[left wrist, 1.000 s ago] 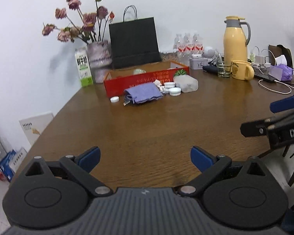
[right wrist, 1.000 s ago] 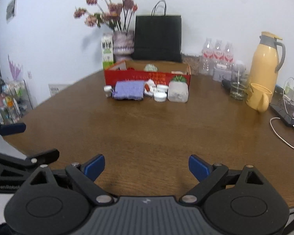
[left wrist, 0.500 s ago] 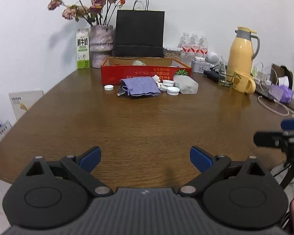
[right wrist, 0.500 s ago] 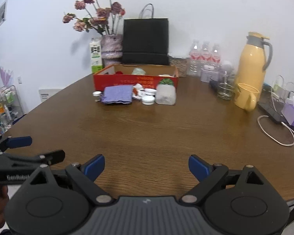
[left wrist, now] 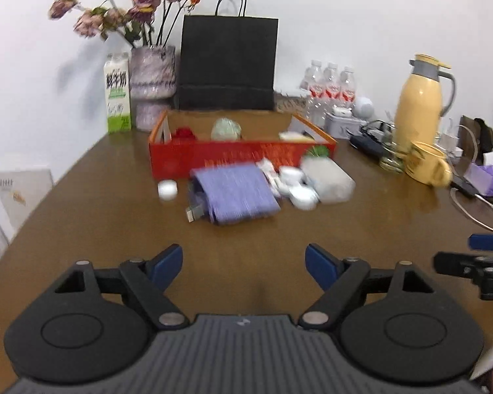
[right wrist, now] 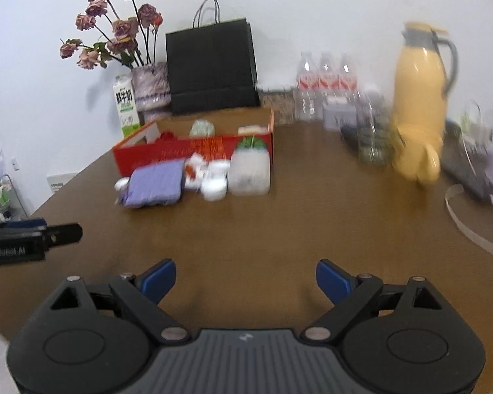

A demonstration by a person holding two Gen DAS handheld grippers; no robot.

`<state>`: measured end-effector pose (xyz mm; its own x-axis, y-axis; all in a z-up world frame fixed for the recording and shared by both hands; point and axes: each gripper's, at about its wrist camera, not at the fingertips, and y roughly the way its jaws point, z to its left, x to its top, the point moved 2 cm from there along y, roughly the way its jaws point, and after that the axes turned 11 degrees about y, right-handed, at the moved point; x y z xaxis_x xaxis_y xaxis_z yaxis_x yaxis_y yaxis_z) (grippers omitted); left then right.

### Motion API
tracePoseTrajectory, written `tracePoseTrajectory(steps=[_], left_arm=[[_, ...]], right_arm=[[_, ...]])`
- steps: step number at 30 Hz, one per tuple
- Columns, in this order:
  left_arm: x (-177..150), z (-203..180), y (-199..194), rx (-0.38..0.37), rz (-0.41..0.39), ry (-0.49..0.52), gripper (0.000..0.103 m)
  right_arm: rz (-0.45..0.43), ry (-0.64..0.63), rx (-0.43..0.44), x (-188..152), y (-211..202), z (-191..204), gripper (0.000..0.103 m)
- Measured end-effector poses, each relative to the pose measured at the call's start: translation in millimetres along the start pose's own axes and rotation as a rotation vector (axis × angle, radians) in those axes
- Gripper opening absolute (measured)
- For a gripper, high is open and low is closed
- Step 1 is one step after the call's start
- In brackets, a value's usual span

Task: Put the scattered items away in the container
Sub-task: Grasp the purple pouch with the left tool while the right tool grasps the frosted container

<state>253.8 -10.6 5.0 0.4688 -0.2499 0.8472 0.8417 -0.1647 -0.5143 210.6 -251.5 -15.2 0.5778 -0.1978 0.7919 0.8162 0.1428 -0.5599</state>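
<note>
Lilac cloth (left wrist: pixel 235 193) is lying folded in the middle of the left wrist frame, dead ahead of the left hand-held gripper (left wrist: pixel 243 261), whose blue-tipped fingers are standing spread wide with nothing between them. Its long axis is running from upper left to lower right of that frame, slightly skewed to the fingers' line. Behind it, touching or just beside, the red box (left wrist: pixel 240 157) is sitting open on the wooden worktop (left wrist: pixel 115 229), already holding a few things.

A small white cap (left wrist: pixel 167 189) is lying left of the cloth, and white jars (left wrist: pixel 300 192) and a frosted tub (left wrist: pixel 328 180) are crowding its right side.

In the right wrist frame the same cluster is sitting up and left of centre, so the right hand-held gripper (right wrist: pixel 246 279), also spread and empty, is pointing past the tub (right wrist: pixel 249 172) rather than at the cloth (right wrist: pixel 156 182). By my judgement the left one is better lined up for the cloth, the right for the tub.
</note>
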Motion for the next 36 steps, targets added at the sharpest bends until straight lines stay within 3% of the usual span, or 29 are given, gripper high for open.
tracePoseTrajectory(steps=[4,13,15,17,20,23,26,32,36], left_arm=[[30,26,63,-0.050,0.021,-0.034,0.084],[53,58,167,-0.088,0.107,-0.125,0.081],[52,64,183,-0.104,0.152,-0.165,0.068],[50,70,191,-0.143,0.173,-0.212,0.043],[47,71,184,-0.181,0.147,-0.235,0.021],[47,72,173,-0.192,0.123,-0.253,0.009],[48,71,158,-0.209,0.095,-0.272,0.004],[62,60,119,-0.196,0.026,-0.250,0.004],[61,56,87,-0.203,0.006,-0.253,0.004]], right_arm=[[-0.030,-0.044,-0.002,38,46,2,0.092],[-0.004,-0.036,0.028,102,165,14,0.088],[0.010,-0.022,0.017,108,187,15,0.082],[0.028,-0.004,0.011,112,206,10,0.079],[0.054,0.044,0.019,110,224,3,0.074],[0.081,0.088,0.065,103,230,-1,0.065],[0.080,0.049,0.037,97,229,7,0.065],[0.090,0.001,0.023,90,236,17,0.064],[0.079,0.061,0.026,89,221,9,0.064]])
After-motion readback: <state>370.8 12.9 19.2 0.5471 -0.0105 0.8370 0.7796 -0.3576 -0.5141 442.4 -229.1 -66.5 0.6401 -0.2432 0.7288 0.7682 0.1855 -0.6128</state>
